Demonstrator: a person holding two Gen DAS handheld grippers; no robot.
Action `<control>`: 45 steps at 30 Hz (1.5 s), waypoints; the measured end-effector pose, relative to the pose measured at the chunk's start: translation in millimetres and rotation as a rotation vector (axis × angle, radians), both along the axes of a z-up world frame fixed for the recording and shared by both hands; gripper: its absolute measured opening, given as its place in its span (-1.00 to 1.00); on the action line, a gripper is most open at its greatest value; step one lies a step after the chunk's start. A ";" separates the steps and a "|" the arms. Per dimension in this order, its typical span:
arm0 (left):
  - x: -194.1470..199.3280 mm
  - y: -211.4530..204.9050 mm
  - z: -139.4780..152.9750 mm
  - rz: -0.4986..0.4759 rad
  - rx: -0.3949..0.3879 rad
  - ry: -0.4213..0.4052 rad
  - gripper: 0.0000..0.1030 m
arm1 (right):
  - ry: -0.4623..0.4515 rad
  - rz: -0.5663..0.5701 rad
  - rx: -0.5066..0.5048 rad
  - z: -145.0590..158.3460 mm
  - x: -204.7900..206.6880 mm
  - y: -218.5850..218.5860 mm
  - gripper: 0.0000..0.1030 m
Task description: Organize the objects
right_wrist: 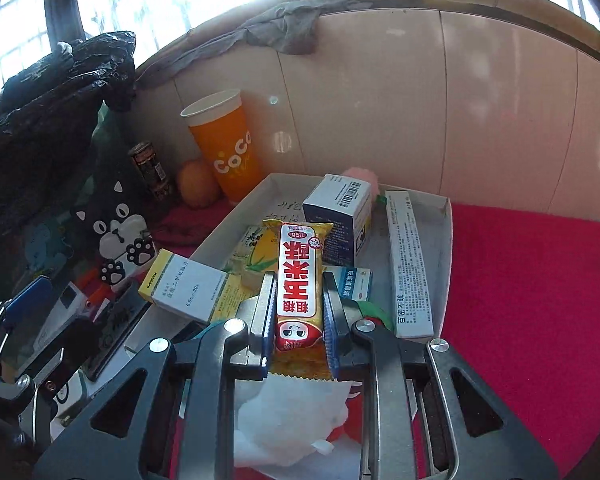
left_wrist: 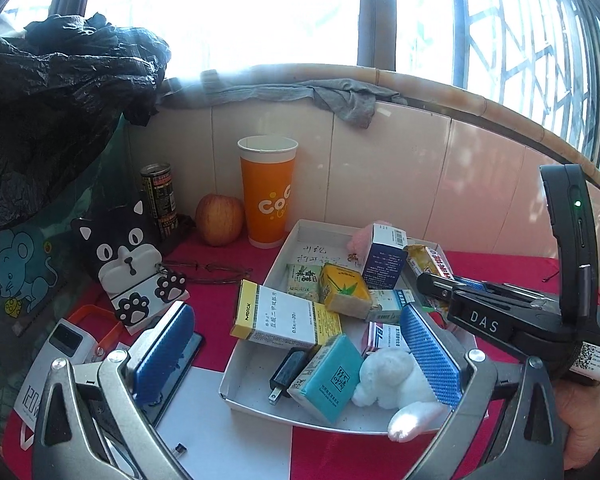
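A white tray (left_wrist: 236, 396) on the red cloth holds several boxes, a black plug (left_wrist: 286, 374), a teal box (left_wrist: 328, 376) and a white plush toy (left_wrist: 392, 380). My left gripper (left_wrist: 296, 344) is open and empty, with its blue pads either side of the tray's near end. My right gripper (right_wrist: 298, 312) is shut on a yellow and red snack bar (right_wrist: 300, 276) and holds it above the tray (right_wrist: 444, 216). In the left wrist view the right gripper (left_wrist: 432, 284) reaches in from the right with the snack bar (left_wrist: 428, 260) over the tray's far right part.
An orange CoCo cup (left_wrist: 267, 196), an apple (left_wrist: 219, 219) and a dark can (left_wrist: 160, 196) stand behind the tray by the tiled wall. A cat-shaped holder (left_wrist: 132, 264), glasses (left_wrist: 208, 270) and a white device (left_wrist: 66, 344) lie left. A black bag (left_wrist: 48, 92) is far left.
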State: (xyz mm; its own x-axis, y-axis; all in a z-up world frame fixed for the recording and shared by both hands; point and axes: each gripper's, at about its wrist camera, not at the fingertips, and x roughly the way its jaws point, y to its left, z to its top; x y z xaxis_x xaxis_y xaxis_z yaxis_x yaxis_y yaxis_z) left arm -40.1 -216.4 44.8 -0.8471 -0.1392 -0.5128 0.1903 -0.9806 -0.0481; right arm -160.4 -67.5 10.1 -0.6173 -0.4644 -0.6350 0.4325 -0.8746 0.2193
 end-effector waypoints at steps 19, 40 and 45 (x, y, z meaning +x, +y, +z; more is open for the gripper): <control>30.6 27.7 18.2 0.013 -0.018 0.041 1.00 | 0.141 -0.109 -0.070 17.9 53.9 70.1 0.61; 111.9 115.6 52.1 -0.086 -0.061 0.139 1.00 | 0.504 -0.441 -0.371 107.7 248.3 307.6 0.74; 116.5 97.1 53.5 0.003 -0.057 0.114 1.00 | 0.572 -0.511 -0.357 123.0 275.0 332.0 1.00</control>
